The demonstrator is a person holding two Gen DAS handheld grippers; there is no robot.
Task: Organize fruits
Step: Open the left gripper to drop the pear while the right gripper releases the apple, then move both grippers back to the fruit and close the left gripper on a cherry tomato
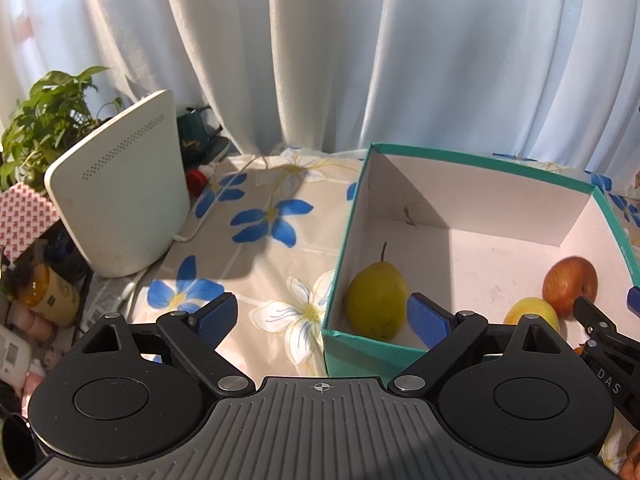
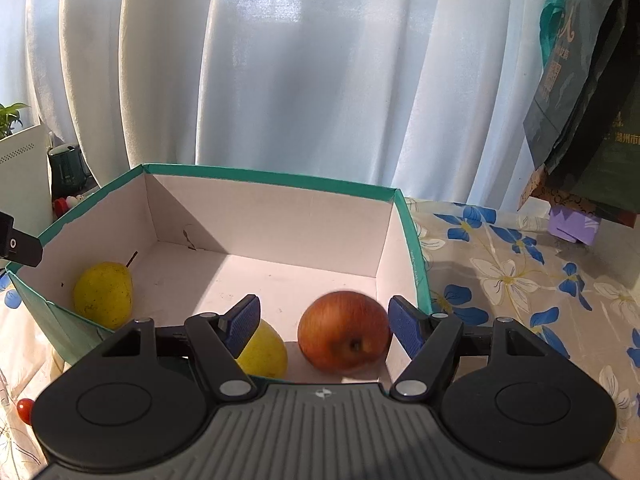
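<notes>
Sitting in a teal box (image 2: 412,240) with a white inside, three fruits show in both views. In the right wrist view a red apple (image 2: 344,330) lies at lower centre, on the box floor near the right wall; its outline is a little blurred. It sits between the blue pads of the right tongs (image 2: 324,326), closer to the right pad, and a gap shows on the left side, so the tongs stand apart and do not clamp it; whether the right pad touches the apple I cannot tell. A yellow fruit (image 2: 266,350) lies just left of the apple, partly behind the left pad. A pear (image 2: 104,294) with its stem up rests at the left of the frame, by the box's left wall.

In the left wrist view the left tongs (image 1: 322,318) stand wide apart with nothing between them, straddling the near left corner of the box: one pad over the flowered cloth (image 1: 256,248) on the table, the other inside the box just right of the pear. The apple and yellow fruit show at the right edge, with the right tongs' black arm beside them.

A white device (image 1: 120,192) and a plant (image 1: 48,116) stand at the left, and a white curtain (image 1: 320,48) fills the top of the frame.
</notes>
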